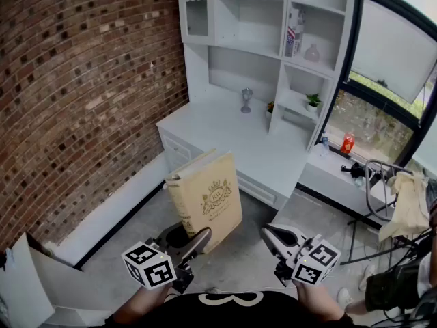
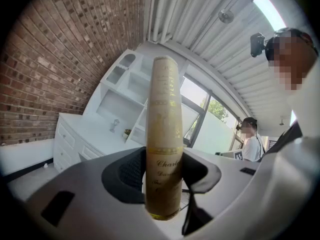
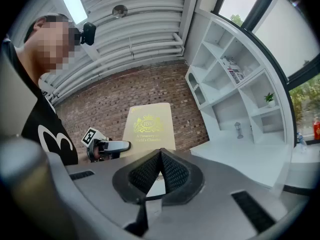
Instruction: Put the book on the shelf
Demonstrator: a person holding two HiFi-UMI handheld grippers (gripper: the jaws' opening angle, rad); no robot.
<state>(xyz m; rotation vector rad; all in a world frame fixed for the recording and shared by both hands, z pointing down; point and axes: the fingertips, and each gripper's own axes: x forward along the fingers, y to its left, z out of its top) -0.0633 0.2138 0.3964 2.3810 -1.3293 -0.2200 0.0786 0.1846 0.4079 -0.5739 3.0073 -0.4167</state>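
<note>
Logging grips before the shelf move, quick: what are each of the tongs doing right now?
Left tongs: closed on the book, gripping its spine.
Right tongs: closed, empty.

- Book (image 1: 207, 200) bottom edge was hidden behind left gripper (image 1: 199, 241).
- Shelf (image 1: 239, 53) top was cut off by head view's upper edge.
- Spine print (image 2: 162, 170) was too blurred to read.

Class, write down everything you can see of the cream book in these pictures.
The book is a closed hardback, cream with a gold crest and lettering on its front cover and gold bands and script on its rounded spine. It stands upright in the air above the grey floor, short of the white shelf unit. Only the left gripper touches it, jaws clamped across its lower spine.
</note>
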